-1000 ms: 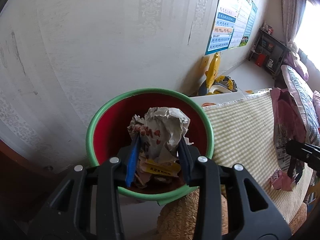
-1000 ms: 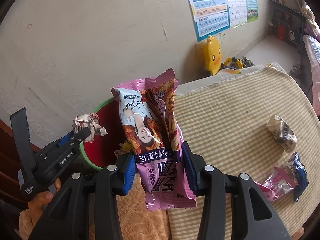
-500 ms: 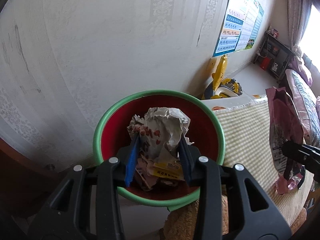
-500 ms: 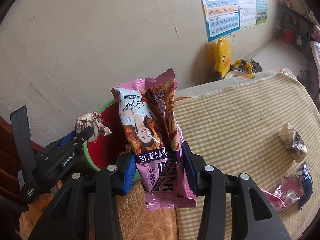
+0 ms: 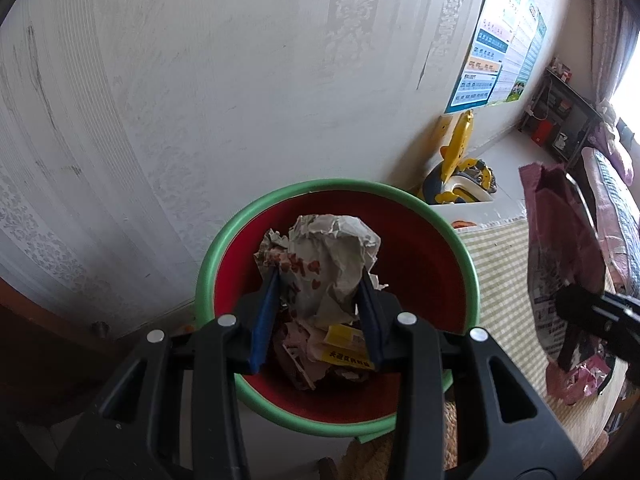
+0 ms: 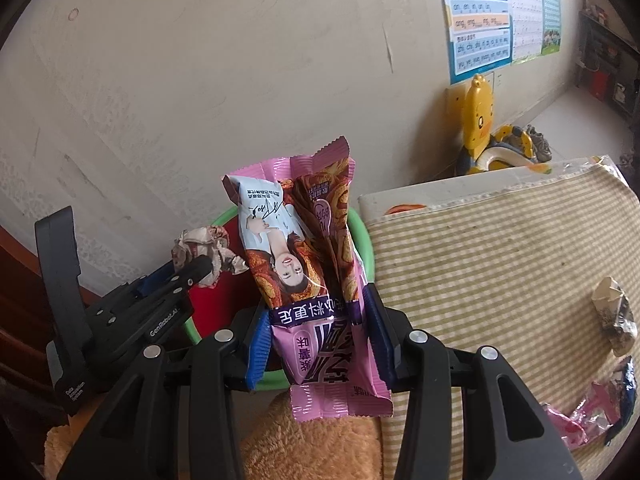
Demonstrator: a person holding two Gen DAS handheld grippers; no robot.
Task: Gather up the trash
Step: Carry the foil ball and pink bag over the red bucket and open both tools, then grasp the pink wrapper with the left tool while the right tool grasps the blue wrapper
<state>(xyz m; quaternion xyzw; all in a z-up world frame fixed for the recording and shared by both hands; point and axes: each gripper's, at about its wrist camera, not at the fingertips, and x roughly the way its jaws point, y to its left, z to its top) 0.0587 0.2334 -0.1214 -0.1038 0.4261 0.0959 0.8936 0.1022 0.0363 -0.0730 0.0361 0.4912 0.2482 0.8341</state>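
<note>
Striped mat (image 6: 500, 264) covered table; red bin with green rim (image 5: 404, 196) stood just off its left edge, against wall, already part full of trash; pink snack wrapper (image 6: 316, 280) was pinched upright in right gripper (image 6: 318, 344), near bin rim but not clearly over opening, so dropping there risked it landing on mat or floor; crumpled paper ball (image 5: 332, 264) was clamped in left gripper (image 5: 318, 312) above bin mouth; light, springy paper might cling to pad or bounce out; more wrappers (image 6: 592, 416) lay at mat's right edge.

A home: wallpaper (image 5: 200, 80), duck toy (image 6: 478, 120) (yellow), wall charts (image 6: 480, 20).
</note>
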